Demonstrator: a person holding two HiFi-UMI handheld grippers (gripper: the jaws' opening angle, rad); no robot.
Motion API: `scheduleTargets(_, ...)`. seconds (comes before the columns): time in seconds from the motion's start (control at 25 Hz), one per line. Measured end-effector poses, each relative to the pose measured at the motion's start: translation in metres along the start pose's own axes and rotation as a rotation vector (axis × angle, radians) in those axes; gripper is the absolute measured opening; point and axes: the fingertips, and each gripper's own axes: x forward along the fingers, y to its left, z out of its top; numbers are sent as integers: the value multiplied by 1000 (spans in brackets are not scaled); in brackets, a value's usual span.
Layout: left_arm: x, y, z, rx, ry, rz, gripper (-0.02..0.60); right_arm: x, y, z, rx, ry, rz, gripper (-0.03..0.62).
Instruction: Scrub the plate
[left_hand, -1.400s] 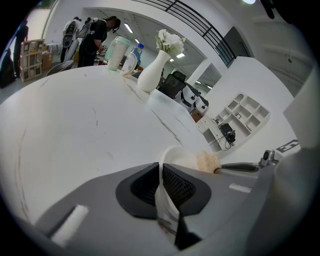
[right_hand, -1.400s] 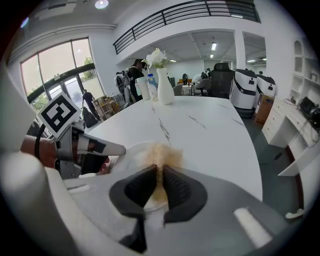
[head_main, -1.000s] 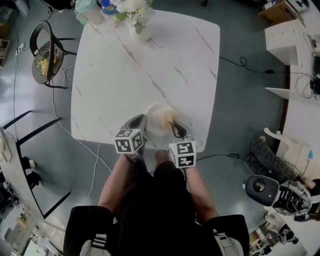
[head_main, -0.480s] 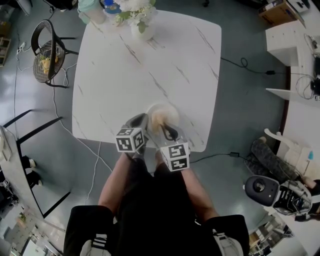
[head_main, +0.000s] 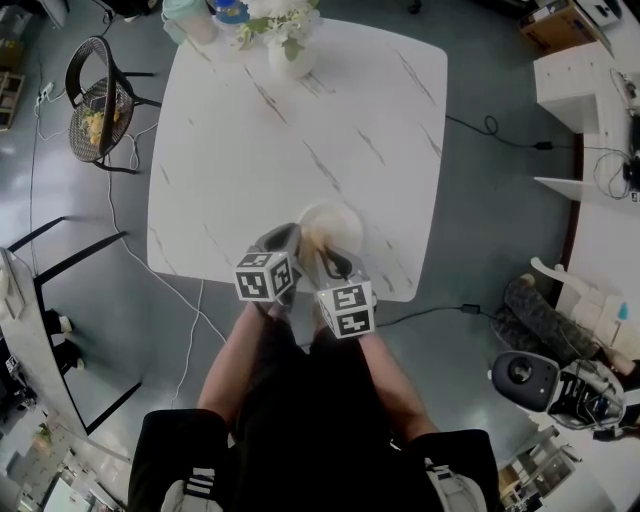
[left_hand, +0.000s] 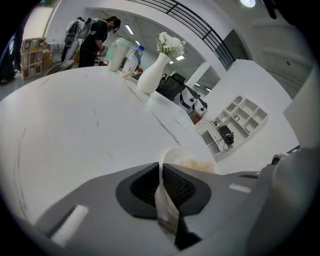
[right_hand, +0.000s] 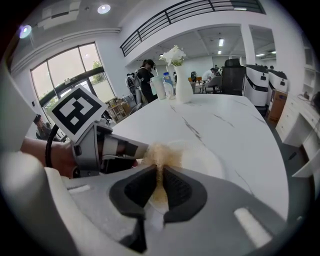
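Plate: my plate (head_main: 335, 228) is the thing I go by. It sits flat on the white table (head_main: 300, 120), with the table's edge on my side just beside it.
Left gripper: my left gripper (head_main: 291, 243) is at the plate's left rim. Its jaws are pinched almost together on that rim, so the plate can't slide.
Right gripper: my right gripper (head_main: 329, 263) comes in over the plate's near side. Its jaws are squeezed on a fuzzy tan scrubber (right_hand: 159, 156).
Scrubber: it rests on the plate, on the left part, close to my left gripper.
Vase: a white vase (head_main: 292, 55) with flowers stands well apart from the plate, at the table's far side.
Done so far: I think the holding and the first rubbing are under way.
Left to do: I think the rest of the plate needs rubbing. I cannot tell how clean it is.
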Motion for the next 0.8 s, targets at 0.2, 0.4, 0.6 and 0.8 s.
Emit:
scheduleTargets(0.2,0,-1,-1,15,4,2,31,4,1,-5,11,19,-8,43)
scheduleTargets(0.4,0,-2,-2,17,7,0,31,5,0,-10,21,33,-21,43)
scheduleTargets(0.6,0,-1,-3,19,7,-2,31,5,-2,-12,25,39,-39,43)
scheduleTargets(0.8,-1,-1,-2,21,4,-4,31,-1,-9,-14,33,41,-63,43)
